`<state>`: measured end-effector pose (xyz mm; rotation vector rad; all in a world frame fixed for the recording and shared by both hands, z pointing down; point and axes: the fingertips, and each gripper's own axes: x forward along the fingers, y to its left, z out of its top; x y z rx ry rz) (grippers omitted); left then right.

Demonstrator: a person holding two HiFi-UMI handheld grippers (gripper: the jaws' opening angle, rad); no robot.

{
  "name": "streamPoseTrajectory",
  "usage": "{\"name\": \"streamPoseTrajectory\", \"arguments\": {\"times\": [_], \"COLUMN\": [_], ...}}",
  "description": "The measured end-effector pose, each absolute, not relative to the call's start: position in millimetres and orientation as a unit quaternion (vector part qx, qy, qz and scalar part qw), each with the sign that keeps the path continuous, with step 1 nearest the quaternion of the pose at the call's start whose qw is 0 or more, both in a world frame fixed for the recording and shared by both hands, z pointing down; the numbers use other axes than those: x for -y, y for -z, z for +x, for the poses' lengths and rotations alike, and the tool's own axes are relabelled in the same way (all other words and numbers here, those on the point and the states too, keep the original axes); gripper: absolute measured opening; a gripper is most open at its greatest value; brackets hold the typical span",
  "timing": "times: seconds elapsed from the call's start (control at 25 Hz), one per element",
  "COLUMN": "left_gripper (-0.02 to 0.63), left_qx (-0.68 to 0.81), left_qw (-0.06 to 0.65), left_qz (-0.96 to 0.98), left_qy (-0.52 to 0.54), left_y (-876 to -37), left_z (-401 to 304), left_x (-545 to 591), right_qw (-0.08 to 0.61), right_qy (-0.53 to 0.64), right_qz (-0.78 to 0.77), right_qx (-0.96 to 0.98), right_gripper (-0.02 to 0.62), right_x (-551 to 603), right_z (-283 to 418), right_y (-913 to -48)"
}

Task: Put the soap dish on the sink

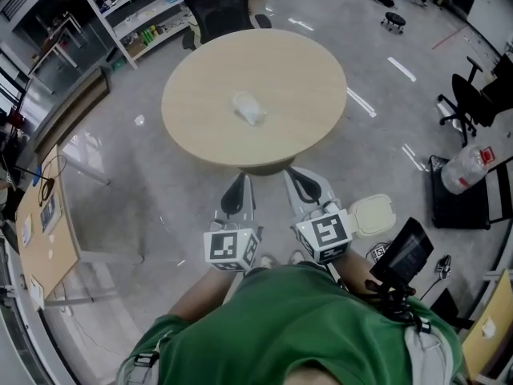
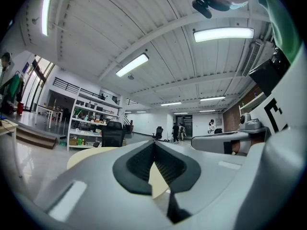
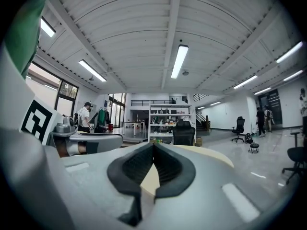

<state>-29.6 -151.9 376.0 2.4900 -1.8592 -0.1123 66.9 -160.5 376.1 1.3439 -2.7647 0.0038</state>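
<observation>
Beige round table (image 1: 208, 119) stands on glossy grey floor (image 1: 136, 183).

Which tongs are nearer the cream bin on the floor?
Right. The right tongs are just left of the bin in the head view. The left tongs are farther left, on the far side of the right tongs.

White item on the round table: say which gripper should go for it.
Left, by a little. The left gripper points almost straight at the white item; the right gripper sits off to the side. Both are shut and empty.
</observation>
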Motion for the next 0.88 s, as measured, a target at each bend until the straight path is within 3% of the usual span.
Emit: {"name": "streamPoseTrajectory", "arguments": {"times": [0.88], "left_gripper": [0.006], "left_qx": [0.586], "left_qw": [0.024], "left_qz": [0.809], "left_qy": [0.040], "left_y": [-377.0], "left_z": [-29.6], "left_x": [158.3], "right_qw": [0.042], "right_qy": [0.010], "right_qz": [0.448], "right_qx": [0.893], "right_gripper": [0.003], "right_x": [164.4], "right_z": [58.6], "right_y": [-373.3]}}
